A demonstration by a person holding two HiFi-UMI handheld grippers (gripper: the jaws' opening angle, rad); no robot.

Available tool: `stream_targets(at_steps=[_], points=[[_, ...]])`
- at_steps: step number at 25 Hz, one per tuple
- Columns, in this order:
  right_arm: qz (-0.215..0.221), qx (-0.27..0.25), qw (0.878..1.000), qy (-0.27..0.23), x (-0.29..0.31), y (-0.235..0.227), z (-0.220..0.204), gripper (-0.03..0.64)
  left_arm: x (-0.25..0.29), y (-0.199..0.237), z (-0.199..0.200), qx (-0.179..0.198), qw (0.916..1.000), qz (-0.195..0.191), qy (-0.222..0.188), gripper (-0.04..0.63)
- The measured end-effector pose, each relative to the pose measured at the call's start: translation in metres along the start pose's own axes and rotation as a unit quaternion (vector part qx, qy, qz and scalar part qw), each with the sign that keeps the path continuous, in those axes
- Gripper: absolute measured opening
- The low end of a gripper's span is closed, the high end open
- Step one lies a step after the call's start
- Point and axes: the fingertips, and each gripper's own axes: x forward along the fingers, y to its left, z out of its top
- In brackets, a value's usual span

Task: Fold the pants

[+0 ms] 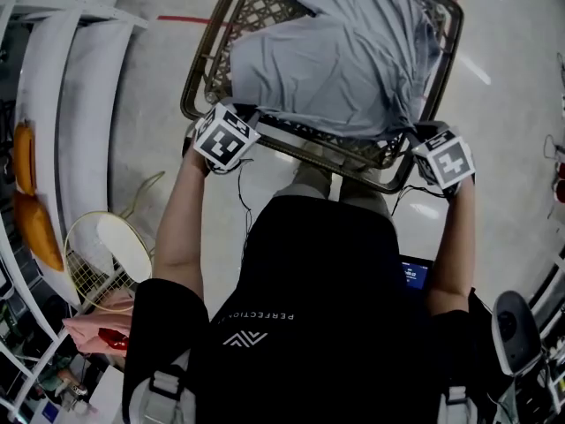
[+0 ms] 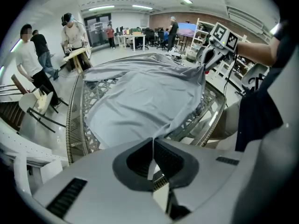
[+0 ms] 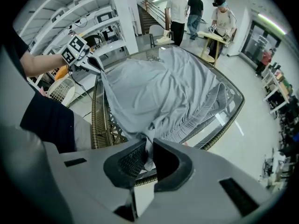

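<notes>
Grey pants [image 1: 335, 60] lie spread over a wicker-framed glass table [image 1: 199, 69]. My left gripper [image 1: 250, 116] is shut on the near left edge of the cloth, at the table's near rim. In the left gripper view the jaws [image 2: 153, 141] are pressed together on a thin fold of the pants [image 2: 140, 97]. My right gripper [image 1: 418, 136] is shut on the near right edge. The right gripper view shows bunched fabric pinched between its jaws [image 3: 148, 143], with the pants [image 3: 159, 87] stretching away across the table. Each gripper shows in the other's view, the right gripper [image 2: 205, 62] and the left gripper [image 3: 96, 64].
White shelving [image 1: 62, 87] runs along the left. A round white wire basket [image 1: 106, 254] stands on the floor near my left side, and an office chair [image 1: 516, 329] at the lower right. Several people [image 3: 187, 13] stand around a small table beyond the far end.
</notes>
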Motion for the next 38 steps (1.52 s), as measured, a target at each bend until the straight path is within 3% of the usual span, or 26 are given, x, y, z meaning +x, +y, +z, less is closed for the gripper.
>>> stream_targets(at_steps=[6, 12, 15, 27, 38], points=[[0.003, -0.002, 1.0, -0.008, -0.005, -0.009, -0.003, 0.049, -0.003, 0.018, 0.019, -0.019, 0.9991, 0.037, -0.01, 0.014], [0.017, -0.016, 1.0, -0.007, -0.01, -0.021, 0.001, 0.049, 0.009, 0.046, 0.035, -0.045, 0.9975, 0.051, -0.018, 0.014], [0.027, -0.026, 0.999, -0.002, -0.013, -0.034, 0.007, 0.049, 0.005, 0.057, 0.058, -0.053, 0.9971, 0.056, -0.003, 0.014], [0.068, -0.028, 0.997, -0.04, -0.011, -0.036, 0.024, 0.049, 0.012, 0.061, 0.102, -0.047, 0.9969, 0.062, -0.007, 0.014], [0.077, -0.032, 0.995, -0.054, -0.011, -0.063, 0.052, 0.049, 0.021, 0.101, 0.142, -0.044, 0.9958, 0.08, -0.008, 0.014]])
